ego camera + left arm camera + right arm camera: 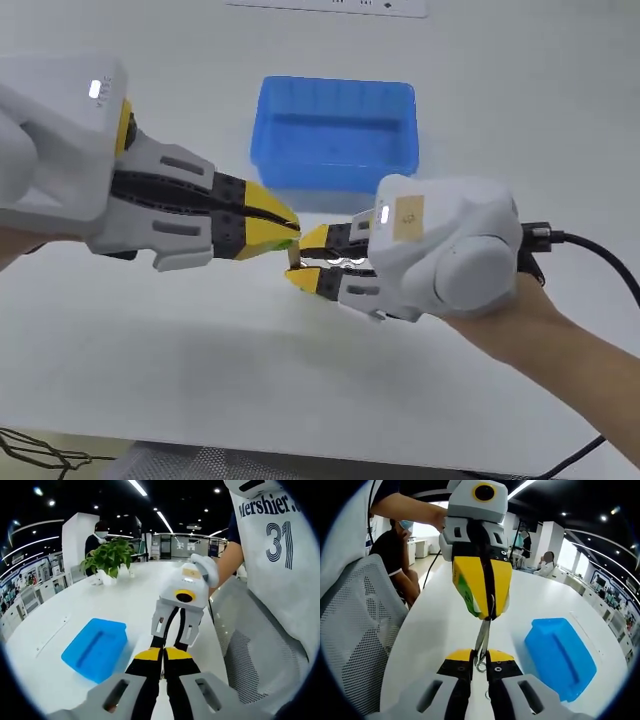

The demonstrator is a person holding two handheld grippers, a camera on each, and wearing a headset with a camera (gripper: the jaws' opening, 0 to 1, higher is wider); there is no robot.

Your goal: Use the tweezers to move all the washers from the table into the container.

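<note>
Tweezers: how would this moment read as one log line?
left gripper shut on tweezers | right gripper open, fingers flanking tweezers tip | blue container beyond

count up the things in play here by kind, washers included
grippers: 2, the left gripper and the right gripper
tweezers: 1
blue container: 1
washers: 2 made out by the right claw; more may be hidden
total: 6

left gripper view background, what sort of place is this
Likely an open showroom or office hall: a long white counter with a potted plant, ceiling strip lights, and display shelves.
</note>
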